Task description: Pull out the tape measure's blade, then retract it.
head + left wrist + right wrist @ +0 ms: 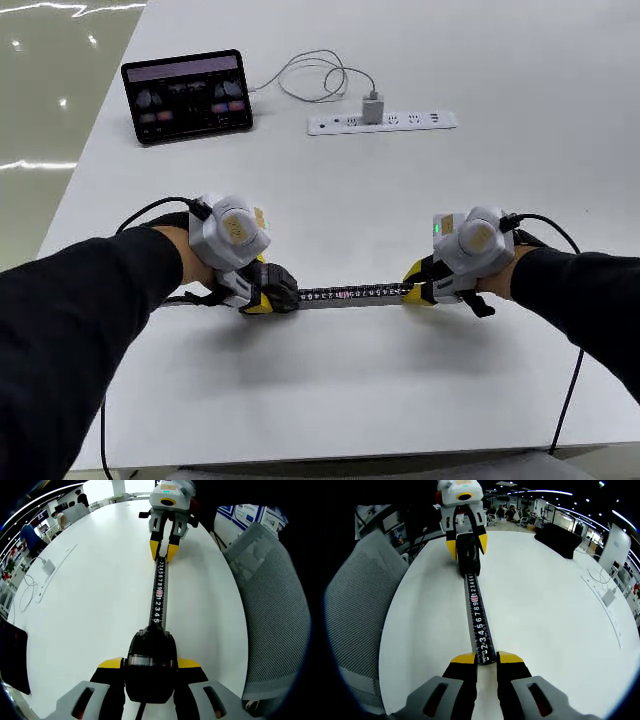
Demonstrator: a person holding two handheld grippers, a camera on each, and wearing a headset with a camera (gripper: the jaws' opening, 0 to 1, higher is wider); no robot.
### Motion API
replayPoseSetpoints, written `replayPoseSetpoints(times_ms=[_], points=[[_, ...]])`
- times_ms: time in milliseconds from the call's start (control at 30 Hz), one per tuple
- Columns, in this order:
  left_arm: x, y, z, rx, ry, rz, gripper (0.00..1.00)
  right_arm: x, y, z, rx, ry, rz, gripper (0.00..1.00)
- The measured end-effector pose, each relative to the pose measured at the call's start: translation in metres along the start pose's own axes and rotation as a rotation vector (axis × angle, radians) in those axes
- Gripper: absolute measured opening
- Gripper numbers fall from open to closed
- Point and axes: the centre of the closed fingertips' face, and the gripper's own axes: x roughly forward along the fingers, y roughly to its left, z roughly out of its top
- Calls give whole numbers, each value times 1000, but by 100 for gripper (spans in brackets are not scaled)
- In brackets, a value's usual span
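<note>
Near the middle of the desk's [330, 400] front edge, the left gripper [150, 663] is clamped round the black case [280, 288], its jaws pressed against the case's sides. From the case the blade [352, 293] runs straight out to the right, low over the desk top with its numbers facing up, only a short stretch drawn. At the blade's far end the right gripper [487, 658] has its jaws nearly together, pinching the tip. To my eye the pull-out is partly or wholly done. Letting the blade back into the case is yet to come.
</note>
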Motion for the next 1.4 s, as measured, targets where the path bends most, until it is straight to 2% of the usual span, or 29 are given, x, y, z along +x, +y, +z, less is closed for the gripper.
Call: replayPoseSetpoints(times_ms=[800, 1400], points=[[-3, -4, 2, -5, 2, 4, 33, -21, 2, -15, 7, 17, -13, 9], [-1, -2, 2, -12, -4, 5, 33, -28, -4, -26, 20, 29, -15, 9]])
